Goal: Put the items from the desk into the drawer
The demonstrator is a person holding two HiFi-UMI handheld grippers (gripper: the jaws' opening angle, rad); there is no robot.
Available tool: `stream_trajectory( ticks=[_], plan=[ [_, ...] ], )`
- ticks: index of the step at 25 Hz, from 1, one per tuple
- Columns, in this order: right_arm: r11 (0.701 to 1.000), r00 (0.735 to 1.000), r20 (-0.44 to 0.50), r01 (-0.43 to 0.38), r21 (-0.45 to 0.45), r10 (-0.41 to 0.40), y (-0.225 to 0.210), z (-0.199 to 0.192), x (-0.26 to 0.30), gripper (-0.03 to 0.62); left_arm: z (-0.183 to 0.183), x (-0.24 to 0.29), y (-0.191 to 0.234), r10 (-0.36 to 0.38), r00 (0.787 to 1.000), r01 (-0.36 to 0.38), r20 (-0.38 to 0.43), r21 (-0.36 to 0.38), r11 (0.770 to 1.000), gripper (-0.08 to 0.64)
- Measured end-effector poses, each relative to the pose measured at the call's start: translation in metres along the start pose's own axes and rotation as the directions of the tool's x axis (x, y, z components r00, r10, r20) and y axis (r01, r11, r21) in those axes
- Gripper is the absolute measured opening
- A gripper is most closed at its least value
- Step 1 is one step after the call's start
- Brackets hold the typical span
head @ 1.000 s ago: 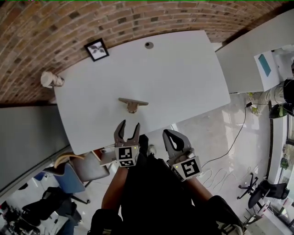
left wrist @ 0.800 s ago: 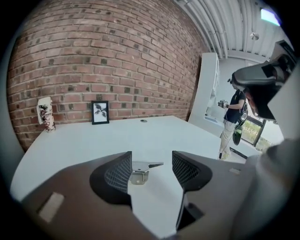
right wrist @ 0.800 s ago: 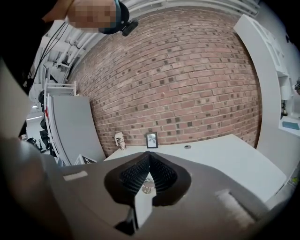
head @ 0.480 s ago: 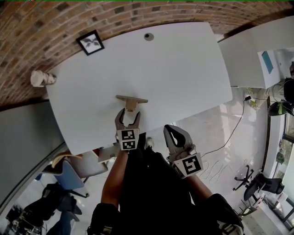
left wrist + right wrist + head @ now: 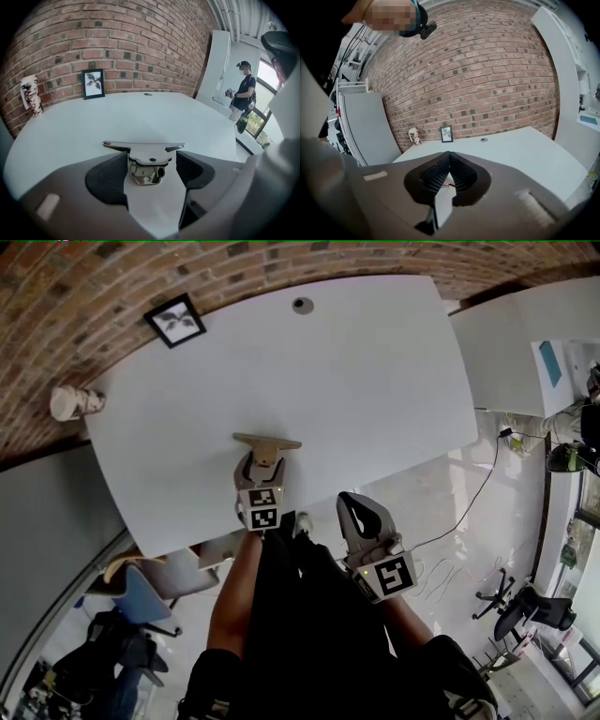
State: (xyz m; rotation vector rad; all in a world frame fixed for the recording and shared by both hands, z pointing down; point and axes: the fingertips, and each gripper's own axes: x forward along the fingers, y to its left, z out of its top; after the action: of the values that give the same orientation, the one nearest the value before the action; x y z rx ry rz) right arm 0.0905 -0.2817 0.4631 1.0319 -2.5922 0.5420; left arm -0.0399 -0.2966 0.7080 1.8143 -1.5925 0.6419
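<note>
A small stand (image 5: 267, 442) with a flat top bar and a shiny metal base stands on the white desk (image 5: 375, 381) near its front edge. My left gripper (image 5: 261, 465) is open, with a jaw on either side of the stand's base (image 5: 146, 172); the pads (image 5: 108, 177) are close to the base but apart from it. My right gripper (image 5: 356, 510) is shut with nothing in it and is held off the desk's front edge, to the right of the left one; its closed tips (image 5: 447, 161) point over the desk. No drawer is in view.
A framed picture (image 5: 175, 319) leans on the brick wall at the desk's back left. A pale patterned figurine (image 5: 70, 401) stands at the far left edge. A round grommet (image 5: 302, 305) sits at the back. Another white unit (image 5: 525, 324) adjoins at the right. A person (image 5: 243, 93) stands beyond.
My left gripper has moved forward over the desk edge and now straddles the stand's base. The right gripper has hardly moved.
</note>
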Motion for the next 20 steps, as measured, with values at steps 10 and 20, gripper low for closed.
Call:
stream_trajectory(
  ticks=[10, 20],
  plan=[
    [1.0, 1.0, 0.004, 0.008, 0.006, -0.008, -0.006, -0.003, 0.003, 0.005, 0.0, 0.014, 0.005, 0.006, 1.0, -0.006, 0.008, -0.006, 1.0, 0.319],
    [1.0, 1.0, 0.017, 0.018, 0.004, -0.018, -0.005, -0.006, -0.009, 0.005, -0.005, 0.008, 0.005, -0.008, 0.999, 0.007, 0.033, 0.023, 1.0, 0.313]
  ],
)
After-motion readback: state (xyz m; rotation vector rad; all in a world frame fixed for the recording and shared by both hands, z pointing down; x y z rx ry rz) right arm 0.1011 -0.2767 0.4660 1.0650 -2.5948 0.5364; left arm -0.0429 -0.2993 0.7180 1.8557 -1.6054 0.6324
